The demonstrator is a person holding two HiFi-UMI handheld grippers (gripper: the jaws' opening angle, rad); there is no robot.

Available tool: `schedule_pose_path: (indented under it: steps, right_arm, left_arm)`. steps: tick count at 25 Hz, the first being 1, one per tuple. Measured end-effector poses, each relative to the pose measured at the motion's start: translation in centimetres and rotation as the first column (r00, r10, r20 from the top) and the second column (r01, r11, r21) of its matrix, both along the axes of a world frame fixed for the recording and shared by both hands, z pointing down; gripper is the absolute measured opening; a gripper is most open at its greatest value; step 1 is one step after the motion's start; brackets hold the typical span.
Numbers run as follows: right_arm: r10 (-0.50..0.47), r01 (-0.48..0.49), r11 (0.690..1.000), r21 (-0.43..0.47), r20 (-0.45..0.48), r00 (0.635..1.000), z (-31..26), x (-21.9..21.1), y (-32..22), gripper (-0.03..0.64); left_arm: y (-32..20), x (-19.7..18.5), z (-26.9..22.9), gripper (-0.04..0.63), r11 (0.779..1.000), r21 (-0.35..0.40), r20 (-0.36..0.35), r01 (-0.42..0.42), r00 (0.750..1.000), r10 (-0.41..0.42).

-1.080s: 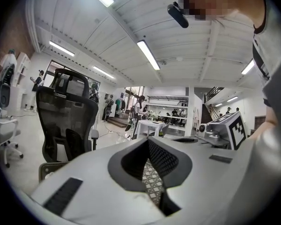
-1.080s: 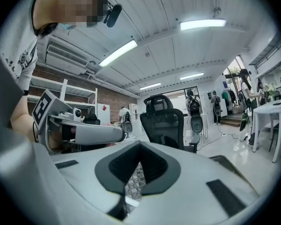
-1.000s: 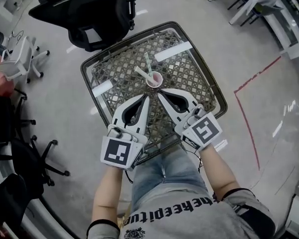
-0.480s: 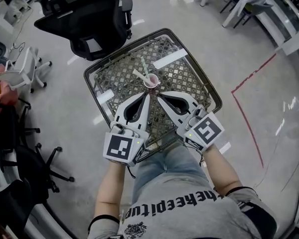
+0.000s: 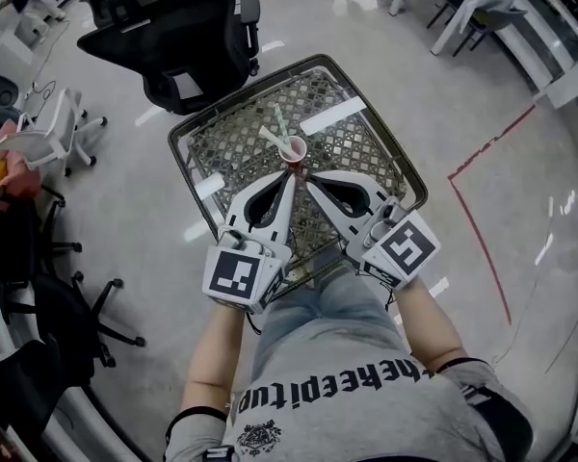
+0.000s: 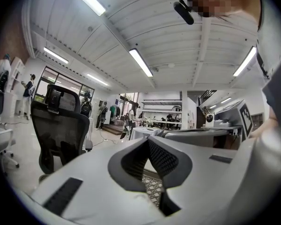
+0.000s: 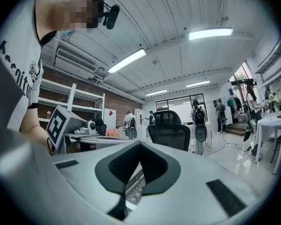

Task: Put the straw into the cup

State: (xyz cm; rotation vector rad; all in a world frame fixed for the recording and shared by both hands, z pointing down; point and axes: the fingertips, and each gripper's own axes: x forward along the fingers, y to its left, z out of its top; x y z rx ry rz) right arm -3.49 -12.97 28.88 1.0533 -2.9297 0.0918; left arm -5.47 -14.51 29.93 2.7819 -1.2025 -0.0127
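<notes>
The pale green straw (image 5: 279,123) leans in the small pink cup (image 5: 295,149) on the black wire-mesh table (image 5: 361,157). The left gripper (image 5: 291,175) and right gripper (image 5: 309,180) are both squeezed closed, holding nothing, just beside the cup. They should pull back slowly and not bump it.

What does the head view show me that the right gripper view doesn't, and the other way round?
Only the head view: the pink cup with straws sticking out of it, and the left gripper and right gripper seen from above. Only the right gripper view: ceiling lights, a brick wall and distant people. Both: the mesh table, the black office chair and the right gripper, its jaws shut.
</notes>
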Motion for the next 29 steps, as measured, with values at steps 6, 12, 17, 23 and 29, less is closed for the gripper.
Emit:
schedule_pose_path:
  steps: [6,12,17,23,29]
  right_arm:
    - [0.009,-0.01,1.0,0.004,0.011,1.0,-0.8,0.0,0.4,-0.006]
    - [0.013,-0.013,1.0,0.007,0.017,1.0,-1.3,-0.4,0.7,-0.006]
    - [0.013,-0.013,1.0,0.01,0.011,1.0,-1.2,-1.0,1.2,-0.005]
    - [0.021,-0.021,1.0,0.011,0.007,1.0,-1.3,-1.0,1.6,-0.006]
    - [0.018,-0.018,1.0,0.017,0.0,1.0,-1.4,-1.1,2.2,-0.005]
  left_arm:
    - [0.8,-0.1,-0.6,0.023,1.0,0.009,0.002,-0.008,1.0,0.008]
    - [1.4,-0.4,-1.1,0.023,1.0,0.016,0.004,-0.014,1.0,0.014]
    - [2.0,-0.8,-1.2,0.023,1.0,0.016,0.002,-0.017,1.0,0.017]
    - [2.4,-1.0,-1.2,0.023,1.0,0.017,0.002,-0.024,1.0,0.024]
    - [3.0,-0.8,-1.3,0.023,0.999,0.024,-0.003,-0.031,1.0,0.031]
